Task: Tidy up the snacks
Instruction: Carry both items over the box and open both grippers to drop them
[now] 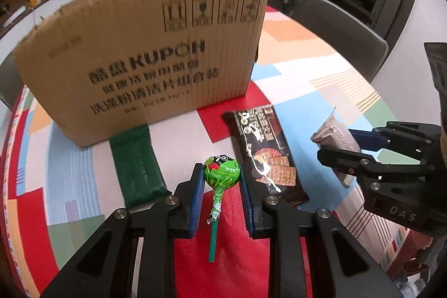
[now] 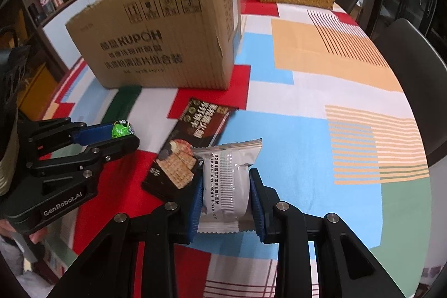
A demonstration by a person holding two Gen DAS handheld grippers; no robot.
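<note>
Patchwork-clothed desk (image 1: 293, 52), cardboard box (image 1: 145, 57) standing at the back. Left wrist view: left tongs (image 1: 221, 178) clamped on a green lollipop (image 1: 221, 169); a green packet (image 1: 137, 166) and biscuit pack (image 1: 265, 155) lie loose before the box. Right wrist view: right tongs (image 2: 225, 194) clamped on a white wrapped snack (image 2: 226, 180). Judging by this, sorting is barely begun: two snacks gripped, two left.
</note>
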